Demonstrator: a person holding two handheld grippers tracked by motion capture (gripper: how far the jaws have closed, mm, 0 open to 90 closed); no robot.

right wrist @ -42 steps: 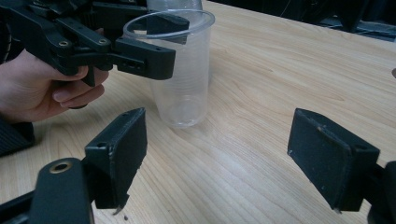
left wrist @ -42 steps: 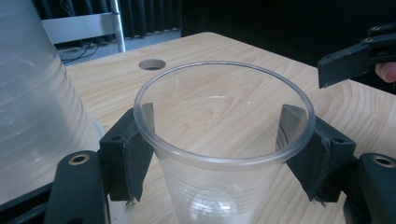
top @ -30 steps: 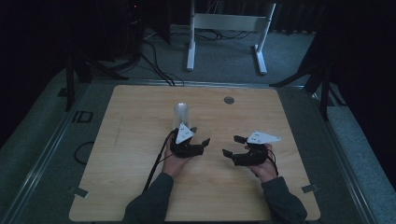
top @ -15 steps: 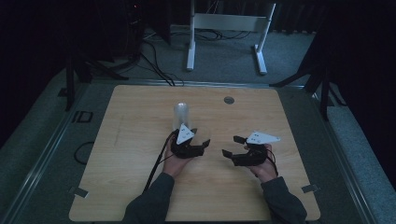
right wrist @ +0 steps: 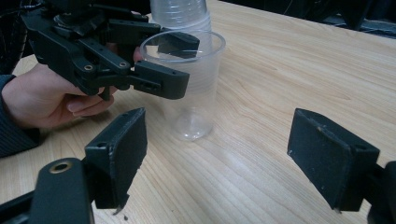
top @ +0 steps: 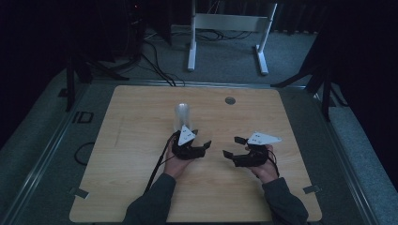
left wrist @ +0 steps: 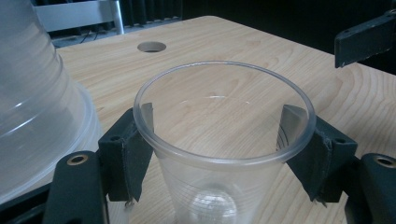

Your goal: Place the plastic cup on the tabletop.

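Clear plastic cup (left wrist: 224, 154), light wood-grain table (top: 141, 140), black jaws

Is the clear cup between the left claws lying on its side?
No, the clear cup stands upright on the table, its open rim facing up between the jaws of the left gripper.

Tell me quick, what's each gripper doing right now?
Left gripper: closed on the clear plastic cup, which stands upright on the table; jaws just eased slightly.
Right gripper: open, holding nothing.

Bare tabletop (top: 141, 140) all round; cup stack (top: 182, 114) perhaps crowding the left gripper (top: 199, 140).
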